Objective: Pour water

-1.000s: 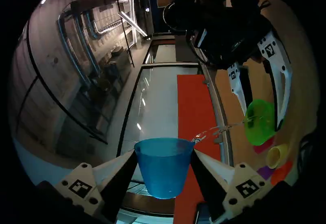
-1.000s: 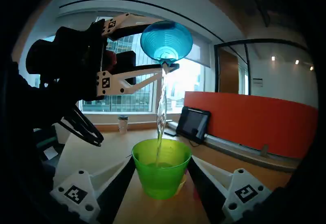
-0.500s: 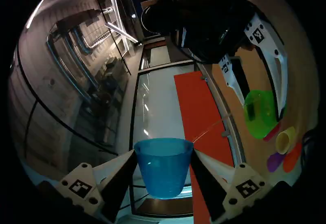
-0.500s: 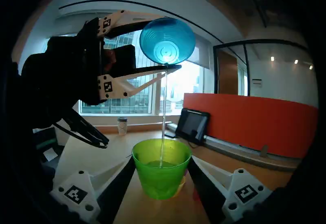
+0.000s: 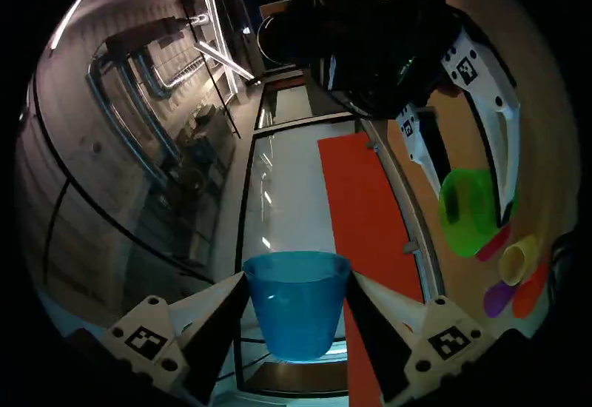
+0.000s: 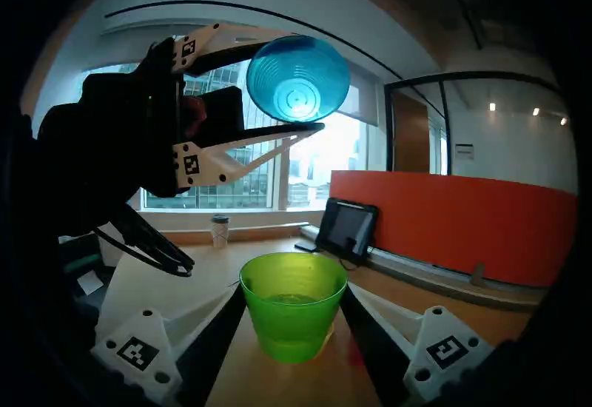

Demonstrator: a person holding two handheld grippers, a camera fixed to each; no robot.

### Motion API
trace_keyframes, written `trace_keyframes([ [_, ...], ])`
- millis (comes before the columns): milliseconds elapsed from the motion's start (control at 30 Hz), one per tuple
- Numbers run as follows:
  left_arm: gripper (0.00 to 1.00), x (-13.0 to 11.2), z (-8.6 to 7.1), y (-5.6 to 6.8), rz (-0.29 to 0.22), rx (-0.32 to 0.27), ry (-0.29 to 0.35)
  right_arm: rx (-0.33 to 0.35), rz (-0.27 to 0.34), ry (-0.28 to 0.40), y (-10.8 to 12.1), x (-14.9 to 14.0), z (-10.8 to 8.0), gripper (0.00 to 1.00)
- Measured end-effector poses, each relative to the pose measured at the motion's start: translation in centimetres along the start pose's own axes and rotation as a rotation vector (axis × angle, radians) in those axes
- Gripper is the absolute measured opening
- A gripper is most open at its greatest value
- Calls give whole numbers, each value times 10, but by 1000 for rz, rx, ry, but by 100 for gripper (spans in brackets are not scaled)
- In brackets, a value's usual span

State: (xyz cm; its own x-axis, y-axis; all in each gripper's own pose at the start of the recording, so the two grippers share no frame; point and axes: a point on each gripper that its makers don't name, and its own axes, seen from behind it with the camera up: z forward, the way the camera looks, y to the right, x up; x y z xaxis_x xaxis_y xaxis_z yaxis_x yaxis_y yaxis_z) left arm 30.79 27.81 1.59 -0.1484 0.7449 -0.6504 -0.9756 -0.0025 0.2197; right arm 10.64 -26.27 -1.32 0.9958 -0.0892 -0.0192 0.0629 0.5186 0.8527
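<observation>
Left tool (image 5: 297,278): clenched on the blue cup (image 5: 297,307), one finger pressing each side of the wall just under the rim. In the left gripper view the cup fills the gap between the fingers, and the room beyond it appears rolled onto its side, so the tool and the cup are held tipped over.

Right tool (image 6: 293,293): clenched on the green cup (image 6: 294,318), with both fingers against its sides. The cup stands upright, mouth up. I see a shallow pool of water (image 6: 291,299) low inside it. Its base is close over the desk (image 6: 177,277); I cannot tell whether it touches.

Relation of the two, right gripper view: the blue cup hangs high above the green cup, well apart from it and roughly in line over it. It lies near horizontal, its mouth turned toward this camera, so I can read the ringed bottom through the opening. The left tool's two fingers bracket it from above and below, and a dark-gloved hand (image 6: 118,140) is behind them.

Left gripper view, far side: the right tool holds the green cup. Just beside it on the desk are a yellow cup (image 5: 518,259), a purple disc (image 5: 497,298) and an orange disc (image 5: 530,296).

Background, right gripper view: a tablet (image 6: 348,228) is propped near an orange partition (image 6: 459,222). A paper cup (image 6: 219,229) sits by the window.
</observation>
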Motion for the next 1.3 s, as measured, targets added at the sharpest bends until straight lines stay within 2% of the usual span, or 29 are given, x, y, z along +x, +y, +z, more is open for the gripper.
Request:
trace_keyframes([
  [67,86,-1,0,2,-50,0,0,-1,0,1,0,0,0,89],
  [333,86,-14,1,11,-340,-8,-39,-16,-2,6,5,1,-1,89],
  [567,86,-24,0,17,-539,-20,-57,-31,1,15,10,6,-5,89],
  [867,86,-29,-5,17,-807,-36,-65,-47,6,27,17,8,-9,89],
  [1133,87,-38,-2,18,-1058,-60,-93,-58,10,39,22,12,-12,89],
  [1300,87,-41,-4,21,-1180,-79,-102,-62,8,44,23,15,-14,89],
])
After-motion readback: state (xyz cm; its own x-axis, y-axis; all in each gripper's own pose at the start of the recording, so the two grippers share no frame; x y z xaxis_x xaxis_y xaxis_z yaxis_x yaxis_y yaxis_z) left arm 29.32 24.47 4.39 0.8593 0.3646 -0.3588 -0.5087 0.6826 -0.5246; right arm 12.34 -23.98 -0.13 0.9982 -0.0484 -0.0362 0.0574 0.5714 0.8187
